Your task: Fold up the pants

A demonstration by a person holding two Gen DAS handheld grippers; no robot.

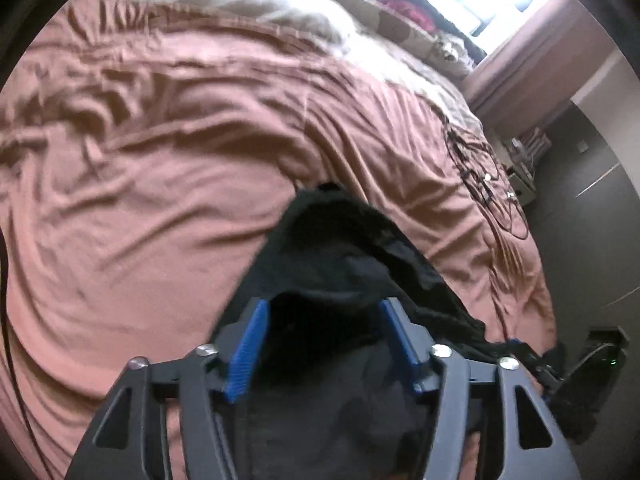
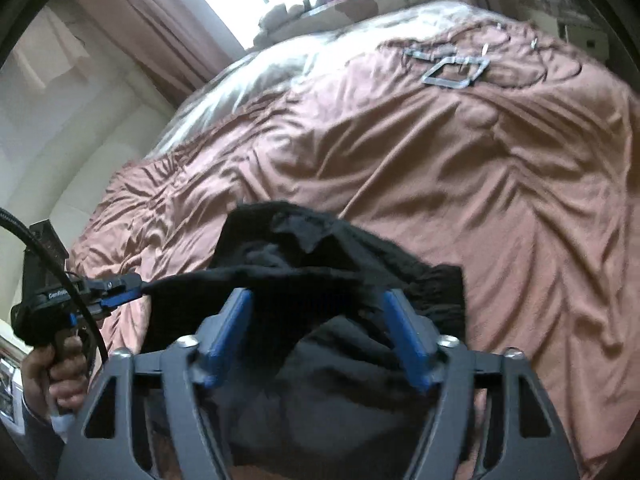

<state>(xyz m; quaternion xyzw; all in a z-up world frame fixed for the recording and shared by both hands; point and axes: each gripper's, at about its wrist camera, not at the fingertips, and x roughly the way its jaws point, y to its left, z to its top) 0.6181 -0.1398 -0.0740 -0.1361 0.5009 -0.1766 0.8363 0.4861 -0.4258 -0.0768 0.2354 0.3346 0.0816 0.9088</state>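
The black pants hang bunched between both grippers above a pink-brown bedspread. In the left wrist view my left gripper has its blue pads spread, with black cloth draped over and between them. The right gripper shows at the far right, pinching the cloth edge. In the right wrist view the pants cover my right gripper, whose blue pads are also apart around cloth. The left gripper shows at the left, pinching a stretched edge of the pants.
The bedspread is wrinkled and fills both views. A grey rectangular frame lies on it far right. A black cable coil lies near the bed's right edge. Pillows and clutter sit at the head, under a bright window. Dark floor lies beyond.
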